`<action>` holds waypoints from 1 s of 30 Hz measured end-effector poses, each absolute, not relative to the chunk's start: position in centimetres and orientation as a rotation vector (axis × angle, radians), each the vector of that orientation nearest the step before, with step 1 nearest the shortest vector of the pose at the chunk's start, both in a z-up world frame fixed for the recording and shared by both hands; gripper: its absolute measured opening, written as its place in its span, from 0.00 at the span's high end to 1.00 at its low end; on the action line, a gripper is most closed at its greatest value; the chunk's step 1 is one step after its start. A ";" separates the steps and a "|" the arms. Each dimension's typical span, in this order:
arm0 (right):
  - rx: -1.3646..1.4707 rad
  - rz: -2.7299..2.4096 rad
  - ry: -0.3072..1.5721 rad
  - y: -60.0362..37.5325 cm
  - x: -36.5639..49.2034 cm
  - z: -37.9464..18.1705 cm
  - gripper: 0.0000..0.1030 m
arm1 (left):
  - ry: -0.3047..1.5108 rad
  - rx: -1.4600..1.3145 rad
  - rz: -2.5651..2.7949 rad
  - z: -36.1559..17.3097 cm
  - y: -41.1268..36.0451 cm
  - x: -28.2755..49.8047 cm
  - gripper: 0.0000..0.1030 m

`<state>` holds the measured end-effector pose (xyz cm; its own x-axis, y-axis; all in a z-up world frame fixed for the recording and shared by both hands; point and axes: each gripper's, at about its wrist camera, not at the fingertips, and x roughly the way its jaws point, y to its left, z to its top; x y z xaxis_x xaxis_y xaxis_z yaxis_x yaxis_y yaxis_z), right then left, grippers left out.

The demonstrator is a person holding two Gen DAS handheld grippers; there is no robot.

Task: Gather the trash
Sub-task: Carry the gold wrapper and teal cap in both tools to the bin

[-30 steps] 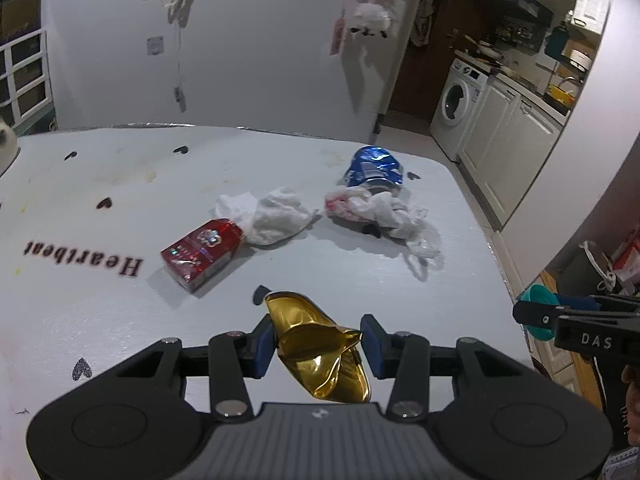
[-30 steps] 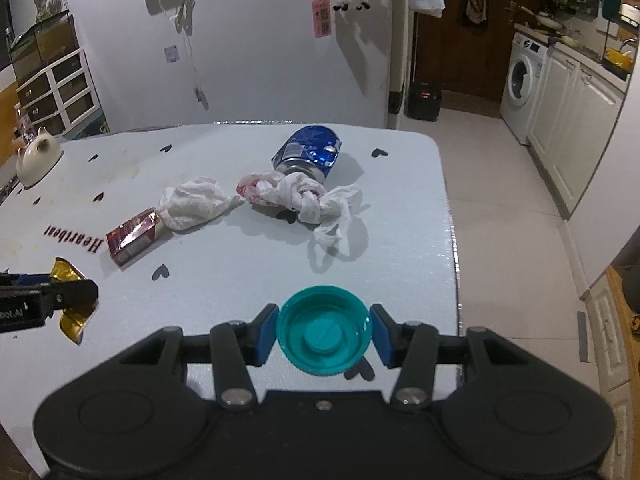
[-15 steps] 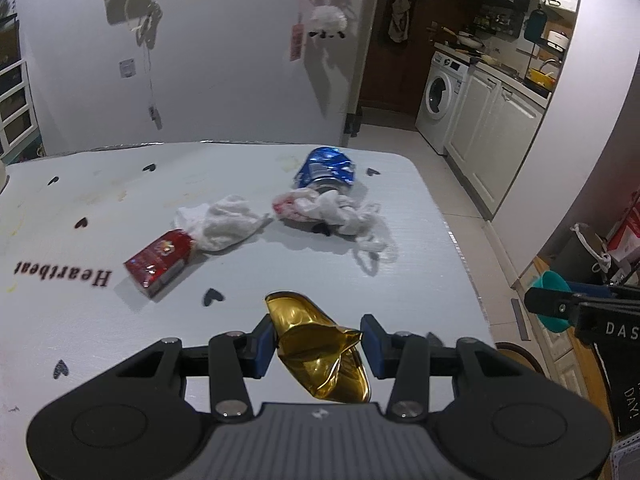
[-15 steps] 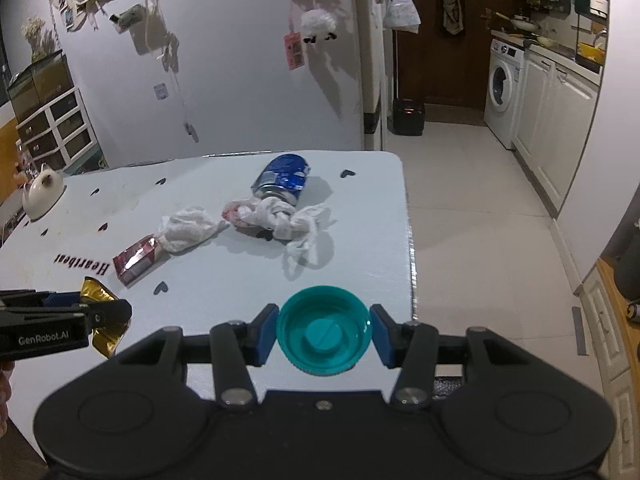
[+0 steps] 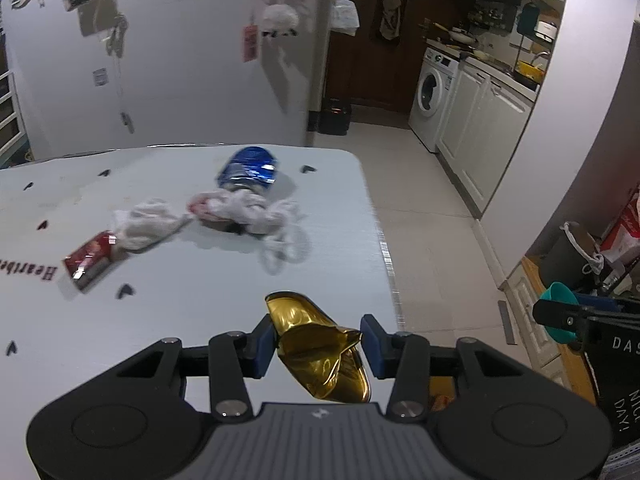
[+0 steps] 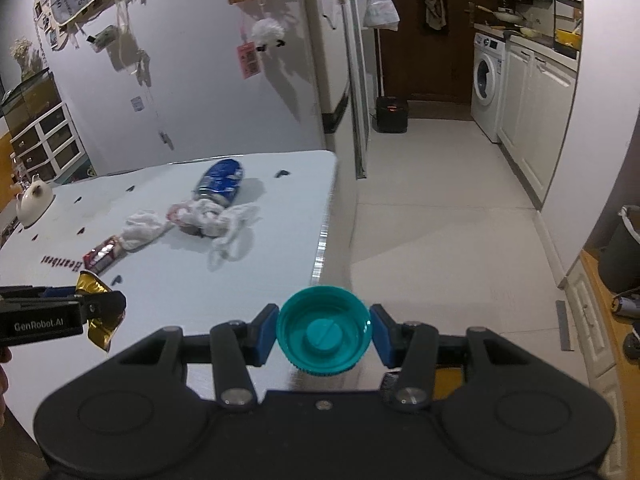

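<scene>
Gold foil wrapper [image 5: 320,350] sits pinched in the left gripper [image 5: 319,340]; the right gripper [image 6: 324,334] clamps a teal cap [image 6: 324,336]. Ahead of both, on the white table [image 5: 200,280], lie crumpled tissues [image 5: 244,208], a blue can [image 5: 249,170] and a red packet [image 5: 89,256].

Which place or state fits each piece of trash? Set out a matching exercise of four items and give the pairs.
Things:
1. gold foil wrapper
2. teal bottle cap
3. crushed blue can
4. red packet

Places or states:
A. lying on the table beside the word "Heartbeat"
B. clamped in the right gripper
C. clamped in the left gripper
D. lying at the table's far side, behind the white crumpled bag

Pairs: 1-C, 2-B, 3-D, 4-A
</scene>
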<state>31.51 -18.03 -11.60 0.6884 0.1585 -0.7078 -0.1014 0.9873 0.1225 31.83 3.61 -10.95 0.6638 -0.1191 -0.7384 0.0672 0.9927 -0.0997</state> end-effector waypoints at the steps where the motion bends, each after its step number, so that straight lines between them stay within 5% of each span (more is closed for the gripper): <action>1: 0.076 0.145 0.800 -19.0 31.5 -11.7 0.51 | 0.840 -0.064 -0.109 -11.0 2.7 31.8 0.55; 30: 0.177 -0.014 0.973 -42.0 31.9 -19.4 0.51 | 1.092 0.001 -0.386 -21.0 -22.0 37.8 0.55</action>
<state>31.88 -41.98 -19.38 0.5642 0.0670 -0.8229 0.0915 0.9855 0.1430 37.84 -22.03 -21.04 0.4012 -0.3051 -0.8637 0.3063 0.9333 -0.1874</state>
